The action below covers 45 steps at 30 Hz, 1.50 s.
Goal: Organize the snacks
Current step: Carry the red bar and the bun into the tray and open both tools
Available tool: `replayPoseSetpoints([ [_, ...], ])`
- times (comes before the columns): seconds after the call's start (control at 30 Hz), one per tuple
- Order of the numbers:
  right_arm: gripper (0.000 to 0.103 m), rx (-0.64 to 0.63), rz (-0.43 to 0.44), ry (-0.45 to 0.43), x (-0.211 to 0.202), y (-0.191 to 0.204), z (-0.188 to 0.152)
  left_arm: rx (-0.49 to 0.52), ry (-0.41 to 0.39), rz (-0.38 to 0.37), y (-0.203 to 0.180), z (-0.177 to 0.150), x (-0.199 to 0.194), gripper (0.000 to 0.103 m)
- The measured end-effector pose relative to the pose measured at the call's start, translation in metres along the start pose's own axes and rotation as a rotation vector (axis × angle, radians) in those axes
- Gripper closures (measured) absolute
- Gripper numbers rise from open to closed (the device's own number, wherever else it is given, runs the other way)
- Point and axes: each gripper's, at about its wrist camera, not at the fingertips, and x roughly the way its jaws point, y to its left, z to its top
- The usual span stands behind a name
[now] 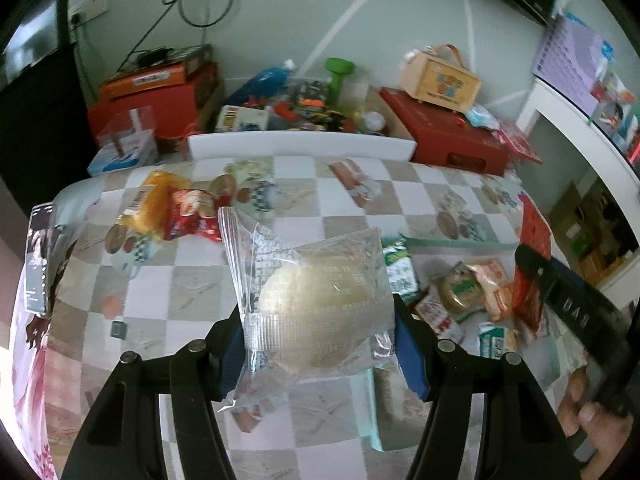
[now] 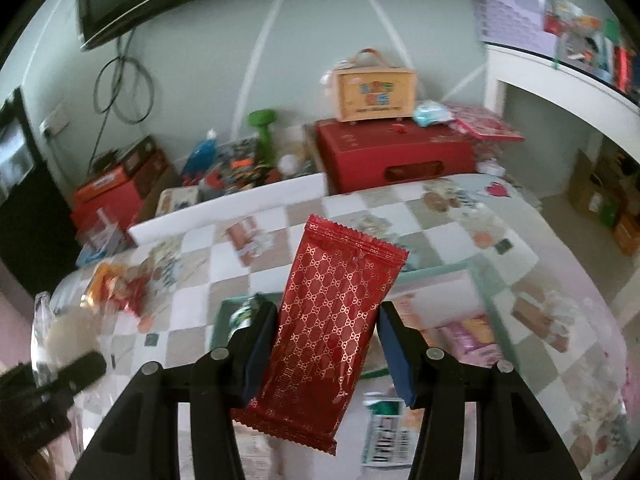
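Observation:
My left gripper (image 1: 320, 328) is shut on a clear-wrapped round pale pastry (image 1: 320, 300), held above the checked tablecloth (image 1: 180, 292). My right gripper (image 2: 320, 344) is shut on a red packet with a gold pattern (image 2: 332, 312), held upright over a teal-rimmed box (image 2: 486, 304). The box (image 1: 376, 436) holds several green, orange and red snack packs (image 1: 464, 292). An orange packet (image 1: 150, 204) and a red packet (image 1: 192, 216) lie together at the table's far left. The left wrist view shows the right gripper's body (image 1: 568, 296) at the right edge.
A white chair back (image 1: 300, 146) stands at the table's far edge. Behind it are red boxes (image 1: 448, 136), a tan carry box (image 1: 440, 80) and mixed clutter. A phone (image 1: 40, 260) stands at the left edge. A white shelf (image 2: 560, 80) is on the right.

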Motion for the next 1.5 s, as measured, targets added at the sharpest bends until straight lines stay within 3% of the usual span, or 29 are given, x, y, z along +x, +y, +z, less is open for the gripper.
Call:
replayPoseSetpoints([
  [0.53,0.049,0.147,-0.083,-0.053,-0.027,-0.087,0.008,0.150,0.057,-0.042,-0.082,-0.018,0.019,0.037],
  [0.9,0.049,0.183,-0.062,0.084,0.013,-0.109,-0.008,0.193,0.108,-0.035,-0.111,-0.029,0.051,0.037],
  [1.5,0.049,0.182,-0.032,0.175,0.040,-0.103,-0.019,0.152,0.111,-0.035,-0.124,-0.021,0.085,0.037],
])
